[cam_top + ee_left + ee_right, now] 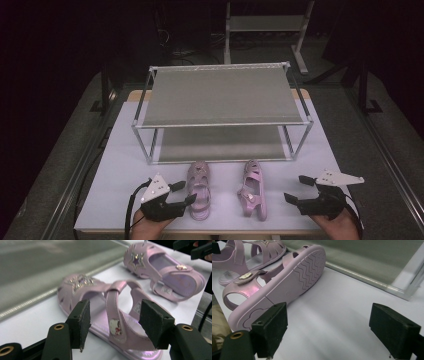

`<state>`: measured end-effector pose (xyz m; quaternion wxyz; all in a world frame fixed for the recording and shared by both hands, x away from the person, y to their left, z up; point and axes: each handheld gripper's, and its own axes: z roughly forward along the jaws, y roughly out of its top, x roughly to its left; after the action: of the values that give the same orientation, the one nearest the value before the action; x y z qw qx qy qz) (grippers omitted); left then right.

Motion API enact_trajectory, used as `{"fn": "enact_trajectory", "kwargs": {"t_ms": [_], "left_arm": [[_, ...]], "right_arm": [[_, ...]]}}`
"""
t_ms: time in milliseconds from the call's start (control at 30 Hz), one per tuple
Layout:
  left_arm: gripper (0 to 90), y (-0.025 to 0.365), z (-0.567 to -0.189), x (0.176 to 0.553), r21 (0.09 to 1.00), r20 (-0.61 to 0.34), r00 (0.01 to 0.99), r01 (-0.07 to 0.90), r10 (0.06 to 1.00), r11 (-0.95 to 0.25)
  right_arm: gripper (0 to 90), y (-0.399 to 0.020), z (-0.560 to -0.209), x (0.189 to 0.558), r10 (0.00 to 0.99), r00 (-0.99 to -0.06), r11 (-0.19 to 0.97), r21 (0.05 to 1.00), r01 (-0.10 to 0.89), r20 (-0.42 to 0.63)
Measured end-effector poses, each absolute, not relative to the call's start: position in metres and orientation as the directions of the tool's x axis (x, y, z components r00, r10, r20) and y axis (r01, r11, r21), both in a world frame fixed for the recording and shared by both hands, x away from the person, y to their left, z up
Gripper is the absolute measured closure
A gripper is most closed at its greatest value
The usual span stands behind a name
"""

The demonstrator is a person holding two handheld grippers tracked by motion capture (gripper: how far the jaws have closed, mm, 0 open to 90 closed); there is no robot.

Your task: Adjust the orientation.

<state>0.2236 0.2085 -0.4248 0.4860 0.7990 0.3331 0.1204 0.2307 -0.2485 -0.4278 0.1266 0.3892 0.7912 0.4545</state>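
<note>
Two pink child's sandals lie on the white table in front of a shoe rack. The left sandal [199, 192] [117, 315] stands upright on its sole. My left gripper [184, 192] [115, 325] reaches around its heel end, a pad on each side of the ankle strap with a gap to each, so it is open. The right sandal [252, 192] [287, 282] lies tipped on its side, with the wavy sole towards my right gripper [298, 189] [327, 330]. That gripper is open just right of it, with bare table between its pads.
A two-tier metal shoe rack [220, 95] with grey fabric shelves stands behind the sandals, both tiers bare. The white table [120, 165] ends close behind my hands. Dark floor and a second frame lie beyond the rack.
</note>
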Motion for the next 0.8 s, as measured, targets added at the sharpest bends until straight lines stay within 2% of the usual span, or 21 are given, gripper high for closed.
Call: {"fn": "enact_trajectory", "kwargs": {"t_ms": [300,400,467,533,800], "left_arm": [[52.8,0.2057,-0.4271,0.2238,0.837,-0.156,0.726,0.457,0.669,-0.301],[58.2,0.2052,-0.4270,0.2233,0.831,-0.180,0.722,0.475,0.668,-0.289],[61.6,0.2059,-0.4287,0.2248,0.824,-0.230,0.718,0.502,0.657,-0.261],[64.2,0.2068,-0.4298,0.2263,0.820,-0.251,0.712,0.516,0.656,-0.246],[75.9,0.2148,-0.4302,0.2269,0.810,-0.276,0.679,0.545,0.680,-0.215]], "right_arm": [[15.5,-0.2463,-0.4272,0.2290,0.732,-0.666,0.292,0.820,0.493,0.140],[15.6,-0.2467,-0.4276,0.2307,0.735,-0.661,0.287,0.816,0.502,0.148],[15.7,-0.2464,-0.4279,0.2307,0.733,-0.663,0.287,0.815,0.504,0.152],[20.6,-0.2463,-0.4282,0.2301,0.729,-0.668,0.293,0.813,0.504,0.151],[21.5,-0.2498,-0.4272,0.2295,0.733,-0.662,0.280,0.817,0.504,0.157]]}}
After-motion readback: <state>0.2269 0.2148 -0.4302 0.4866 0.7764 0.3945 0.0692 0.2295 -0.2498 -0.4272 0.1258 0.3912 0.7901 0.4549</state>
